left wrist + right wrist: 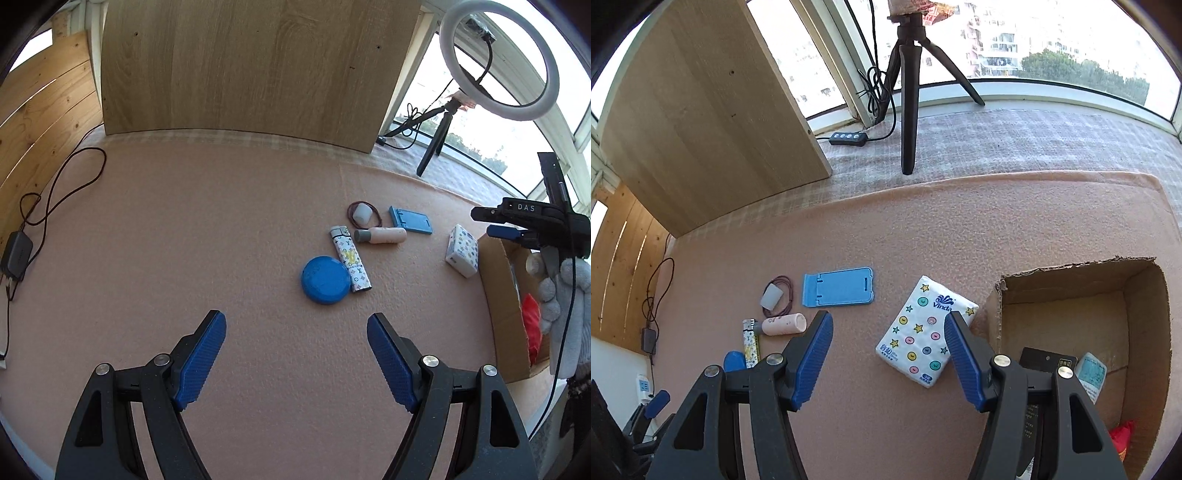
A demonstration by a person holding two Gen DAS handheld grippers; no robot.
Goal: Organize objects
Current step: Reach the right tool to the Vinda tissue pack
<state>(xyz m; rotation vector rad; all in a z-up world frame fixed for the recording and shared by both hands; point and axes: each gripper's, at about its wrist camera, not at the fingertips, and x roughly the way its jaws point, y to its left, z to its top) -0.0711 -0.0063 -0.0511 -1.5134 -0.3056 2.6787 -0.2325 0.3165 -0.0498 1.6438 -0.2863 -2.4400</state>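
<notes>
A pink felt cloth covers the work surface, and at its right side sits an open cardboard box that already has a few things in it: a dark card, a small pale packet and something red. That makes the job look partly done, a gathering of loose items into the box, with several left out on the cloth.

Nearest the box lies the tissue pack, white with coloured dots and stars, flat on the cloth and just beside the box's torn edge. Further left is a blue folding phone stand, lying flat. Then comes a round blue tin, touching a patterned lighter. Above those lies a small pink bottle on its side, and a little white cap resting inside a loop of dark hair tie.

The right gripper hangs over the cloth with its jaws parted and nothing between the pads; the tissue pack shows right under the gap, slightly toward the right finger. The left gripper is spread wide and empty too, short of the blue tin.

I'd judge the step in hand is the reach for the tissue pack. The next move calls for lowering the right gripper so the pads straddle the pack's narrow width, then closing gently, since the pack is soft and would crumple.
</notes>
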